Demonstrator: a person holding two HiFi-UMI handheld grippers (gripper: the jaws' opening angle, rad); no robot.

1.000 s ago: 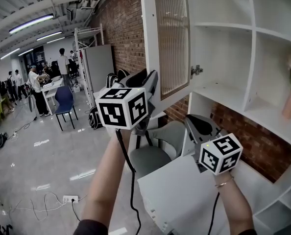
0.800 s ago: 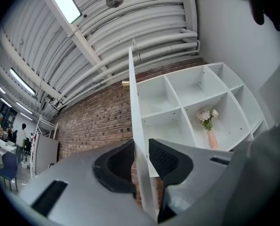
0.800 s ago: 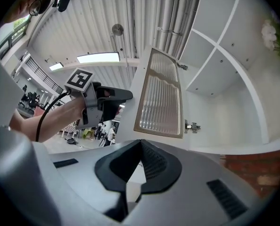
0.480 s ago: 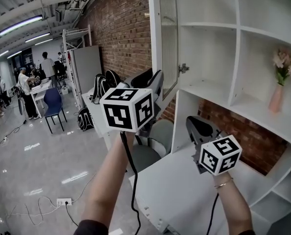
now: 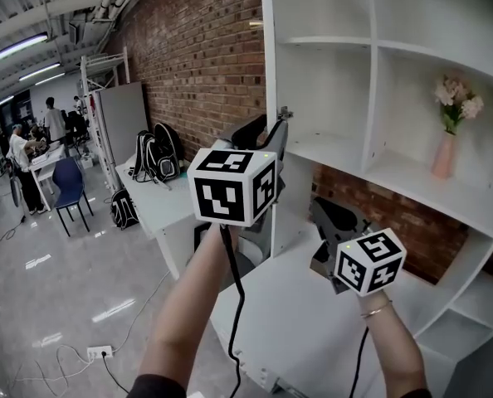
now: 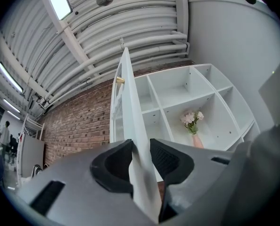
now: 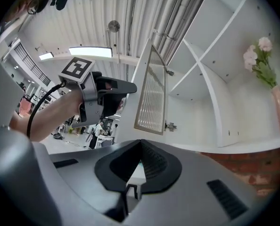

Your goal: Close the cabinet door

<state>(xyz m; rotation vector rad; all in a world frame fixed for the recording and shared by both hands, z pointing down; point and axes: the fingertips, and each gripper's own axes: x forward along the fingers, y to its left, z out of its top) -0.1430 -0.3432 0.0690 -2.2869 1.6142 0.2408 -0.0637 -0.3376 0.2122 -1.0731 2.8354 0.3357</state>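
Observation:
The white cabinet door (image 5: 269,56) with a ribbed panel (image 7: 152,93) stands nearly edge-on to me, partway swung in front of the open shelves (image 5: 338,152). My left gripper (image 5: 267,133) is raised at the door's lower edge. The door's edge (image 6: 130,107) runs between its jaws, which have just been opening and no longer clamp it (image 6: 141,147). My right gripper (image 5: 321,210) hangs lower, below the shelf, with its jaws shut and nothing in them (image 7: 140,142). It touches nothing.
A pink vase with flowers (image 5: 444,152) stands on the right shelf. A white tabletop (image 5: 288,322) lies under both arms. The brick wall (image 5: 205,56) runs off to the left, with backpacks (image 5: 151,160), a blue chair (image 5: 64,189) and people far off.
The door has swung in towards the cabinet, from showing its ribbed panel to standing edge-on. My left gripper went right with it. The right gripper shifted only a little.

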